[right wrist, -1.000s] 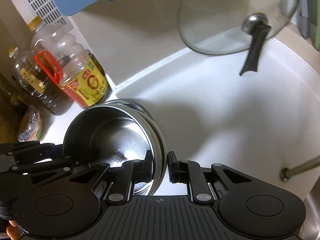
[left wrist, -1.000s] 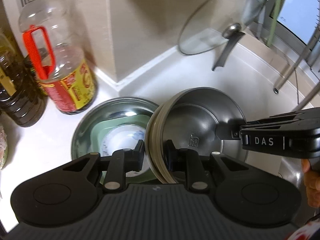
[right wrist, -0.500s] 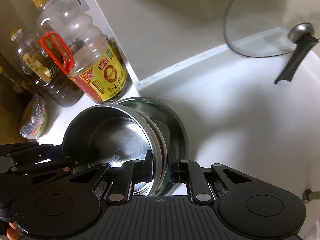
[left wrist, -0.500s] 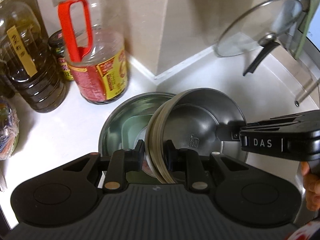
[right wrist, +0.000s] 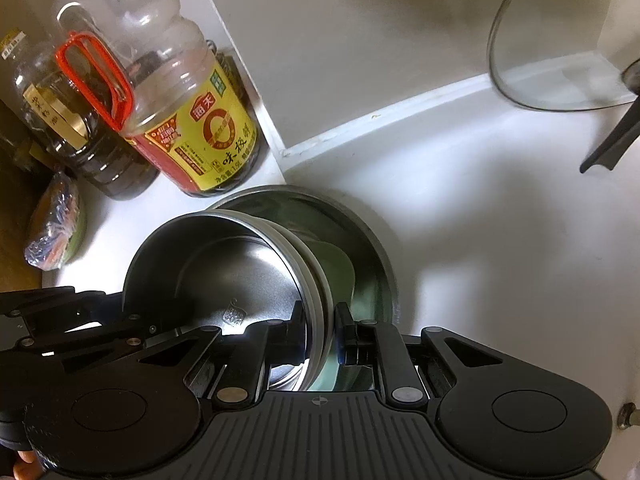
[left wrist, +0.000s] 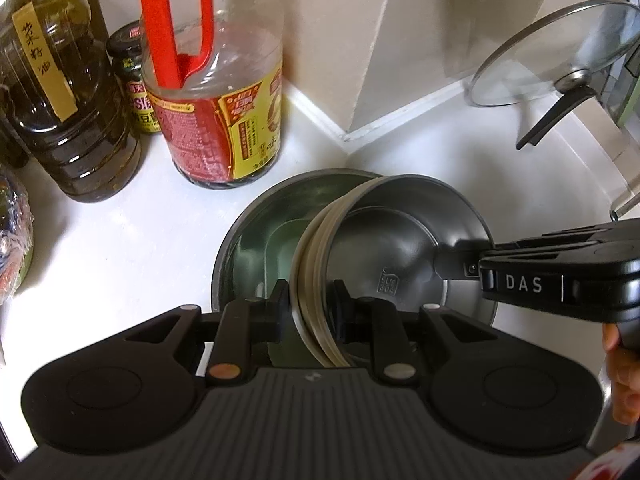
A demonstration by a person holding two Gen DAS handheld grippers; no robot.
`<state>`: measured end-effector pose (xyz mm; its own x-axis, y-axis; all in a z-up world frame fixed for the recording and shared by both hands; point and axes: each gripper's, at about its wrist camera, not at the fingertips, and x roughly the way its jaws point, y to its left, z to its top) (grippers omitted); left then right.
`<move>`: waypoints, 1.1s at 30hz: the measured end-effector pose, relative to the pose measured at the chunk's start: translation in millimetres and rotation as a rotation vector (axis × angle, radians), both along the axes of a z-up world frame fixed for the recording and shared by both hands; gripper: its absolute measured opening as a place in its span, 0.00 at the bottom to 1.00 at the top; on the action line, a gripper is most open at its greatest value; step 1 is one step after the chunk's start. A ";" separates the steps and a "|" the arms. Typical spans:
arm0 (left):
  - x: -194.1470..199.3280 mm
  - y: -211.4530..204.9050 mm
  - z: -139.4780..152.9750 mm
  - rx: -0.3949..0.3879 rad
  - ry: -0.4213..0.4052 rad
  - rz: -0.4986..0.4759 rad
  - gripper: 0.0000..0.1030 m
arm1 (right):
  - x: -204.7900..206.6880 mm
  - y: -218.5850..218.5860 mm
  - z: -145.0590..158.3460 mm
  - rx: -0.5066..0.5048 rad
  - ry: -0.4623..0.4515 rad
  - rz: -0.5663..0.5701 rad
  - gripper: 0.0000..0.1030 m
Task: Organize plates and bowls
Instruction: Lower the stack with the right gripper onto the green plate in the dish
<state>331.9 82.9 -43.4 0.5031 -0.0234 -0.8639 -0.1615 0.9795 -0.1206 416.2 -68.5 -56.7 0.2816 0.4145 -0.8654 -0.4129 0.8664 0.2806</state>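
A stack of steel bowls (left wrist: 400, 248) hangs between both grippers. My left gripper (left wrist: 310, 304) is shut on the stack's left rim, and my right gripper (right wrist: 320, 328) is shut on the opposite rim. In the right wrist view the same stack of steel bowls (right wrist: 224, 276) shows its shiny inside. Under it, on the white counter, sits a large steel basin (left wrist: 256, 232) with a pale green dish (left wrist: 280, 248) inside. The stack hangs over the basin's right part, and whether it touches is hidden. In the left wrist view the right gripper's body (left wrist: 560, 280) reaches in from the right.
Oil bottles stand at the back left: a clear one with a red handle (left wrist: 216, 80), a dark one (left wrist: 60, 92), and a small jar (left wrist: 132, 72). A glass lid (left wrist: 556, 56) leans on the wall at right. A wrapped bundle (right wrist: 56, 224) lies at far left.
Both grippers carried the bowl stack leftward and down, from beside the basin to over it. The bottles loom closer and the glass lid has slid toward the right edge.
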 end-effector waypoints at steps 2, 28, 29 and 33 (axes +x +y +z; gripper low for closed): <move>0.9 1.8 -1.7 -0.001 0.005 0.004 0.18 | 1.1 1.8 -1.8 -0.004 0.004 0.005 0.14; 10.1 11.4 -11.9 -0.025 0.049 0.021 0.18 | 15.2 18.0 -8.9 -0.059 0.052 0.051 0.14; 10.2 11.8 -12.0 -0.027 0.049 0.021 0.19 | 16.0 18.4 -9.0 -0.059 0.053 0.051 0.14; 9.4 13.3 -12.3 -0.032 0.040 0.013 0.20 | 15.1 19.0 -8.7 -0.060 0.042 0.055 0.14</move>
